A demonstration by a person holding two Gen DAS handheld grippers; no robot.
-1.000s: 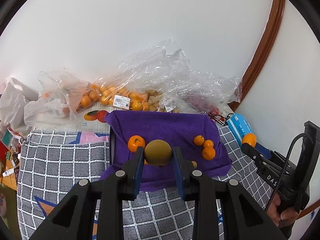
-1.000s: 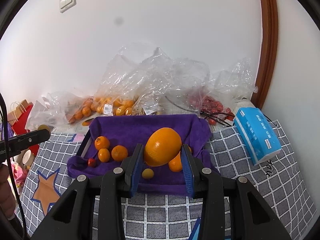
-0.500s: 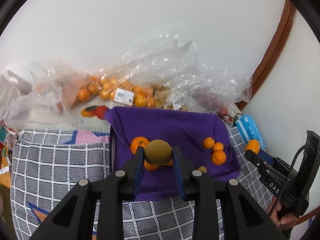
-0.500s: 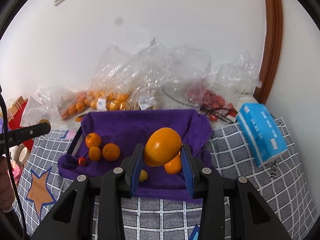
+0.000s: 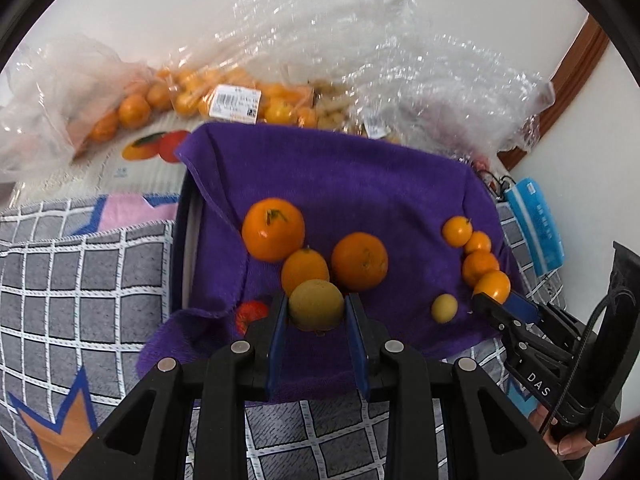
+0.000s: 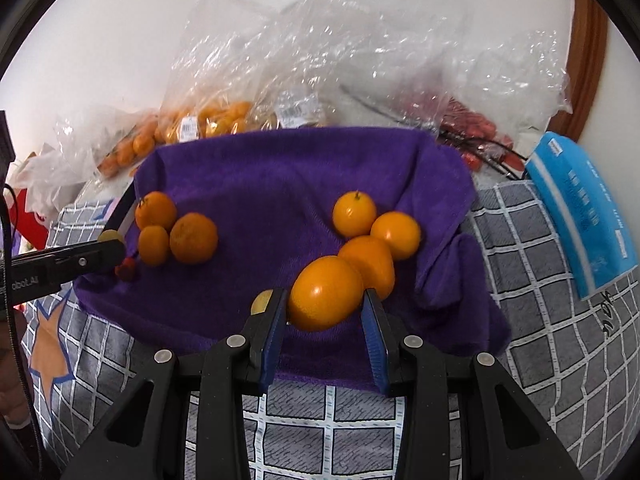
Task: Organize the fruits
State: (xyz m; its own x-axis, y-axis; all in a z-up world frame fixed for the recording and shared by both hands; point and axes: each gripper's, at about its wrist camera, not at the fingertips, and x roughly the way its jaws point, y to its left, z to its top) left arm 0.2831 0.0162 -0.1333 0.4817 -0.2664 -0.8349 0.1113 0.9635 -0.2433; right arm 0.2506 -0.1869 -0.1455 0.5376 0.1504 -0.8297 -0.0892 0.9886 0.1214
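A purple towel (image 5: pixel 340 184) (image 6: pixel 280 168) lies over a tray and carries two groups of oranges. My left gripper (image 5: pixel 316 314) is shut on a round yellow-brown fruit (image 5: pixel 316 309), low over the towel's near edge, just in front of three oranges (image 5: pixel 359 261). A small red fruit (image 5: pixel 250 314) lies to its left. My right gripper (image 6: pixel 325 306) is shut on a large orange (image 6: pixel 326 292), right in front of three smaller oranges (image 6: pixel 396 234). A small yellow fruit (image 6: pixel 261 300) peeks out left of its fingers. Each gripper shows at the edge of the other's view.
Clear plastic bags of oranges (image 5: pixel 192 96) (image 6: pixel 216 118) and red fruit (image 6: pixel 472 128) pile up against the white wall behind the towel. A blue tissue pack (image 6: pixel 580 212) lies at the right. A grey checked cloth (image 5: pixel 80 272) covers the surface.
Both grippers have sunk toward the towel and tilted further down, each still holding its fruit. The oranges on the towel now look larger and closer.
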